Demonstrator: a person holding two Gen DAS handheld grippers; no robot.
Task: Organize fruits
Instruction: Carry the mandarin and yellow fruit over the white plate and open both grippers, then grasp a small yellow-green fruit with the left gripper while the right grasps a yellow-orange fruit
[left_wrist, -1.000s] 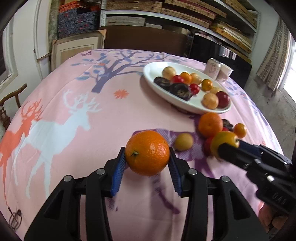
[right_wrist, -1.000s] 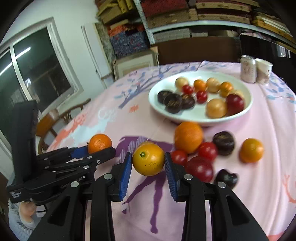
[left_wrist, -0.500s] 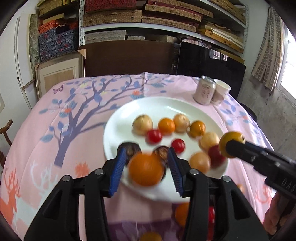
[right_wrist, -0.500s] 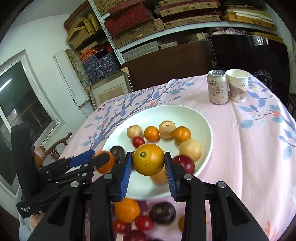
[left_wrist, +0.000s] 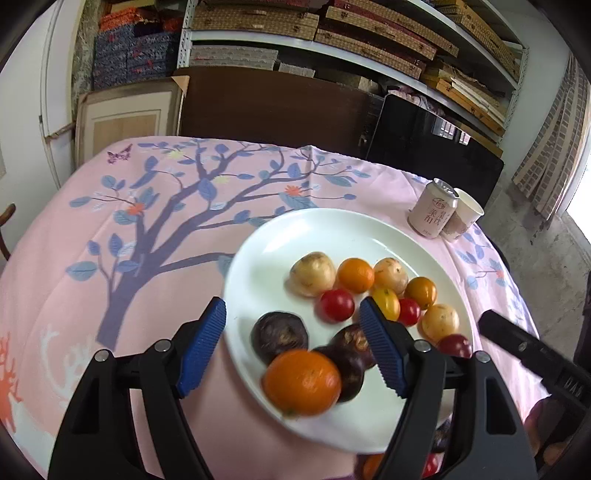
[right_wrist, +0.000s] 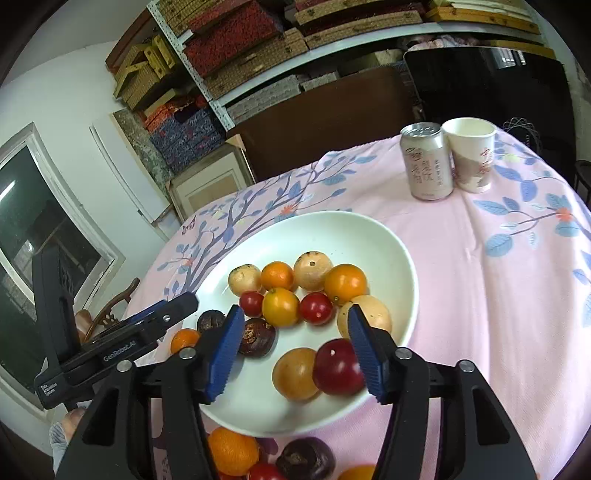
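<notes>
A white plate on the pink cloth holds several small fruits. My left gripper hovers over its near side, jaws opening. A blurred orange lies below and between the blue pads, touching neither, against dark fruits. My right gripper hangs over the plate too, jaws opening with nothing gripped. A yellow-orange fruit rests among the plate's fruits just beyond its tips. A red fruit sits by its right pad. Each gripper shows in the other's view: the left gripper, the right gripper.
A drink can and a paper cup stand behind the plate to the right. Loose fruits, an orange and a dark one, lie on the cloth in front of the plate. Shelves and a chair stand behind the table.
Both grippers carried their fruits from the loose pile to above the plate, then opened. The orange and the yellow-orange fruit dropped out of the pads into the plate.
</notes>
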